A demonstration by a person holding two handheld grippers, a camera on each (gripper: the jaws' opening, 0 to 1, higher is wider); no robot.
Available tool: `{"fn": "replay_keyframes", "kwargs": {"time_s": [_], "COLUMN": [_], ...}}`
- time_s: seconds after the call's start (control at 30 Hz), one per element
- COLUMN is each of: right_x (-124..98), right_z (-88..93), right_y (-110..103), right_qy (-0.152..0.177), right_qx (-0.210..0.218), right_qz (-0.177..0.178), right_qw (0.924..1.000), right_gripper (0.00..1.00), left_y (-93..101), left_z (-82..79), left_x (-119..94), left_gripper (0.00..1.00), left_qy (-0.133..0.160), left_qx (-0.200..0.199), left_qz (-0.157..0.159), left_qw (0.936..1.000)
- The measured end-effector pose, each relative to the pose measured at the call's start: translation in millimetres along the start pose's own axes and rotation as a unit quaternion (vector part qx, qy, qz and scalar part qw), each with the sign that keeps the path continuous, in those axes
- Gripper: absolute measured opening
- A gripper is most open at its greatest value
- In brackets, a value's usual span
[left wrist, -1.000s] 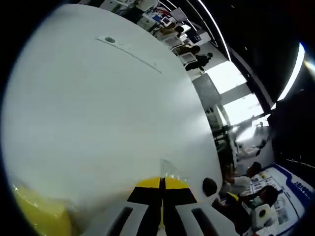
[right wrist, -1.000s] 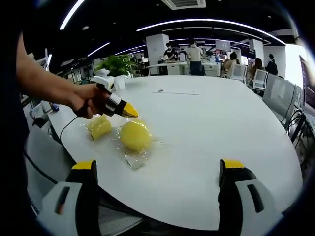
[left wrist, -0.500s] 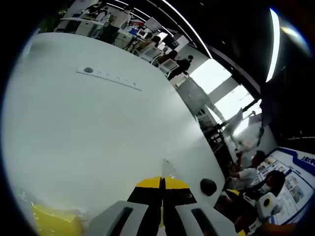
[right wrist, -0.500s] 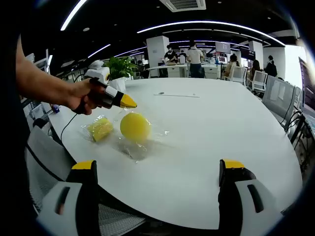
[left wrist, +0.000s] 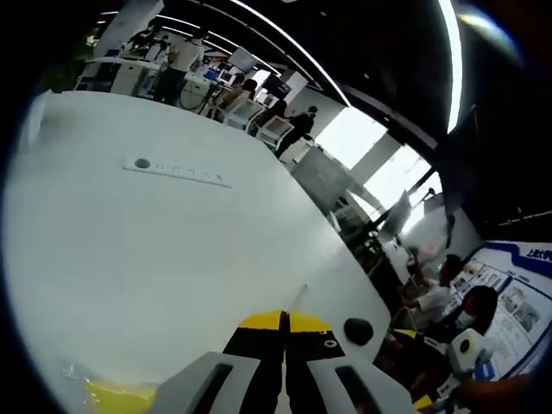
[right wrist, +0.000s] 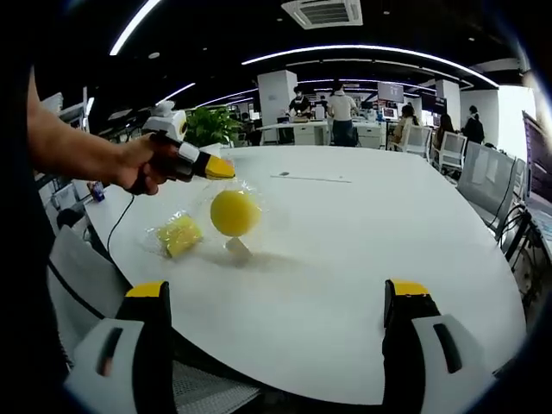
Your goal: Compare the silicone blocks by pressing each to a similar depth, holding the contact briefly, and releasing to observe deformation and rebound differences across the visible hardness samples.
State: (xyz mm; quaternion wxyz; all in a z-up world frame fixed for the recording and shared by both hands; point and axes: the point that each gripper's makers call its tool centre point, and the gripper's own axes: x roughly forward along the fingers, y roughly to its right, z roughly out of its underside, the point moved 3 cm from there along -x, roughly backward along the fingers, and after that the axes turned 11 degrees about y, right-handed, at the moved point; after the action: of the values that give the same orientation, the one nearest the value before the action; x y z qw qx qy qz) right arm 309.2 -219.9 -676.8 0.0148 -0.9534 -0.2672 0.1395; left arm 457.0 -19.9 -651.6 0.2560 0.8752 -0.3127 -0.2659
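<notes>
Each hand-held gripper (right wrist: 276,323) has grey jaws with yellow-and-black tips.

No text could be read. A blue-and-white poster (left wrist: 509,285) beyond the white table (left wrist: 172,259) carried lettering, cut off at the edge and too blurred to make out.

White table (right wrist: 362,259); yellow ball (right wrist: 235,212) and yellow block (right wrist: 178,235) in clear wrap; yellow-tipped, black-and-grey right gripper (right wrist: 285,306).
</notes>
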Motion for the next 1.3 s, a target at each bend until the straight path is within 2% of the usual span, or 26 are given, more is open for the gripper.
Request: {"fn": "replay_keyframes", "kwargs": {"time_s": [0.3,0.77,1.1,1.3], "right_x": [0.1,5.9,6.0,10.1], "right_z": [-11.3,-35.7,-65.4,-85.0], "right_y": [-4.5,-7.3,-4.5,-13.4], "right_qy": [0.014,0.042,0.078,0.089], "right_qx": [-0.003,-0.001,0.016,-0.002], "right_qz": [0.005,0.007,0.01,-0.006], "right_qw": [0.9999,0.9991,0.9968,0.996], "right_gripper": [0.97,0.97,0.97,0.97], "left_y": [0.3,49.2,76.8,95.5], "left_z": [-23.6,-78.1,-96.5,-98.0], "left_x": [-18.8,-53.0,-74.8,-91.8], "left_gripper": [0.0,0.0,0.0,0.0], "left_qy": [0.024,0.065,0.075,0.088], "left_qx": [0.01,0.066,0.091,0.076], "left_qz": [0.01,0.08,0.122,0.148], "left_qw": [0.9996,0.9925,0.9854,0.9821]}}
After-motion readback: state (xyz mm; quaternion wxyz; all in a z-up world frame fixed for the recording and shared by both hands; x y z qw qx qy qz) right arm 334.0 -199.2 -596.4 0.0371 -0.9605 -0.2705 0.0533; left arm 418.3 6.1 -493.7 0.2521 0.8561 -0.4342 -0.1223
